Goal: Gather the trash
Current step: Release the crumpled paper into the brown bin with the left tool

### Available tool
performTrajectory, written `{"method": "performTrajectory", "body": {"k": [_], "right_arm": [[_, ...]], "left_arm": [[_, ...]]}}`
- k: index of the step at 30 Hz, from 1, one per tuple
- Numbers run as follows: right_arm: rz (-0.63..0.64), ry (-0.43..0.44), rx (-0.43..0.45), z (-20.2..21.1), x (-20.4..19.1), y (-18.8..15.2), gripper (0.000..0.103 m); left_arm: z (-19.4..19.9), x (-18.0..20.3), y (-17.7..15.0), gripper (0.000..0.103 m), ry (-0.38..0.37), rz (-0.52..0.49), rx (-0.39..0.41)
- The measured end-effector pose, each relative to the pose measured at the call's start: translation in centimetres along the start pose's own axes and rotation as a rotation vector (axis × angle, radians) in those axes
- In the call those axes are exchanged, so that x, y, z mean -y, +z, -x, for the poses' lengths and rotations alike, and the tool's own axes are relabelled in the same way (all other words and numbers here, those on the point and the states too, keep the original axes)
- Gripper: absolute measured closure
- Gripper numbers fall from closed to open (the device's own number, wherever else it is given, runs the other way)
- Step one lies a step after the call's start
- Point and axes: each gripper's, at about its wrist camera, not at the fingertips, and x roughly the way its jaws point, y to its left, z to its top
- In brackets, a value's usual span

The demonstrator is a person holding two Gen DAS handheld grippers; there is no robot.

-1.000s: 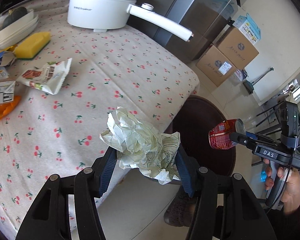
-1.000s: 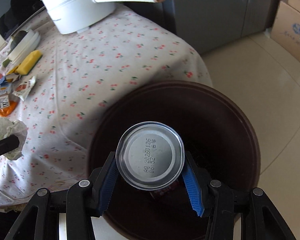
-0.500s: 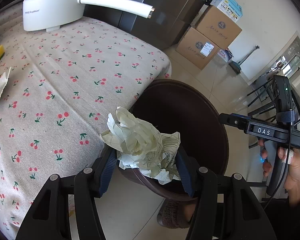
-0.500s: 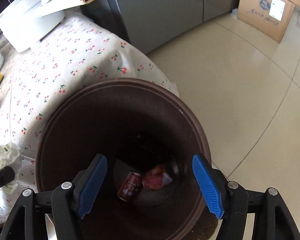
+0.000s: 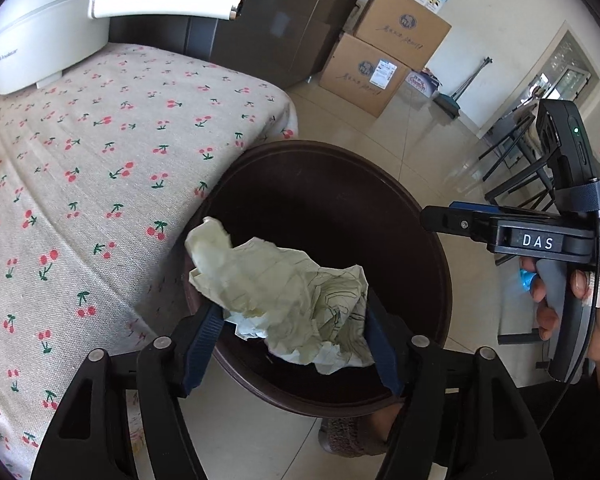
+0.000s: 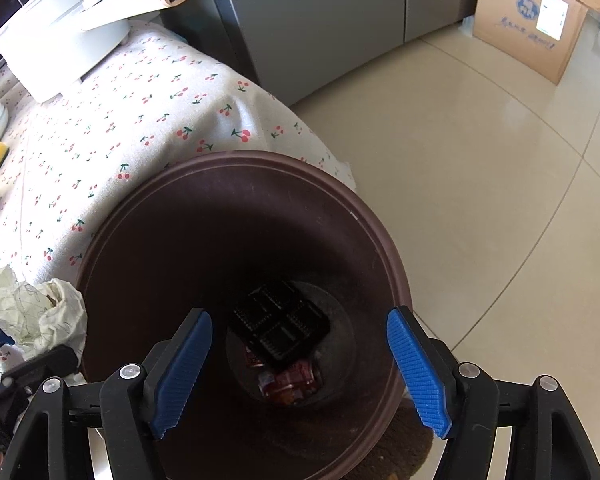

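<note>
Here, the left gripper (image 5: 296, 344) is hanging over the near rim of the dark brown trash bin (image 5: 420, 200), and its jaws have just been opening. The crumpled paper (image 5: 280, 292) is lying between the blue pads (image 5: 202, 344); the right pad is meeting the paper's edge, while the left pad is touching only its lower corner, so the grip is reading as released rather than clamped. The paper is sitting above the bin's opening, near the table side. The right gripper (image 6: 300, 372) is pointing down into the same bin (image 6: 236, 160) with its jaws spread wide and nothing between them. A red can (image 6: 292, 384) and a black ribbed tray (image 6: 284, 328) are lying at the bottom of the bin. In the left wrist view, a hand (image 5: 596, 312) is holding the right gripper's handle beside the bin. The bin is standing on the tiled floor (image 6: 480, 160) just beside the table (image 5: 100, 180), which is carrying a cherry-print cloth. Farther back, a white pot (image 5: 48, 24) with a long handle is resting on the table, and cardboard boxes (image 5: 384, 60) are standing stacked against the wall.
</note>
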Motion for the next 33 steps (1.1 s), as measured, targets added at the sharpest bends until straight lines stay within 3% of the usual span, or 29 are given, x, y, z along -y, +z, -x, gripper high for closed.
{"method": "performTrajectory", "body": {"k": [2, 3, 22, 29, 33], "right_arm": [[-0.001, -0.002, 0.001, 0.1, 0.0, 0.0, 0.025], [0.000, -0.001, 0.001, 0.0, 0.0, 0.1, 0.025], [0.019, 0.023, 0.020, 0.7, -3.1, 0.8, 0.019], [0.066, 0.054, 0.035, 1.3, -6.6, 1.2, 0.017], [0.095, 0.076, 0.042, 1.5, -8.8, 1.4, 0.015]], "left_arm": [[-0.3, 0.4, 0.0, 0.014, 0.041, -0.018, -0.005], [-0.4, 0.4, 0.0, 0.013, 0.058, -0.030, -0.005], [3.0, -3.3, -1.2, 0.007, 0.155, 0.027, 0.012], [6.1, -6.0, -2.5, 0.000, 0.233, 0.069, 0.036], [8.4, -8.0, -3.3, 0.000, 0.313, 0.088, 0.058]]}}
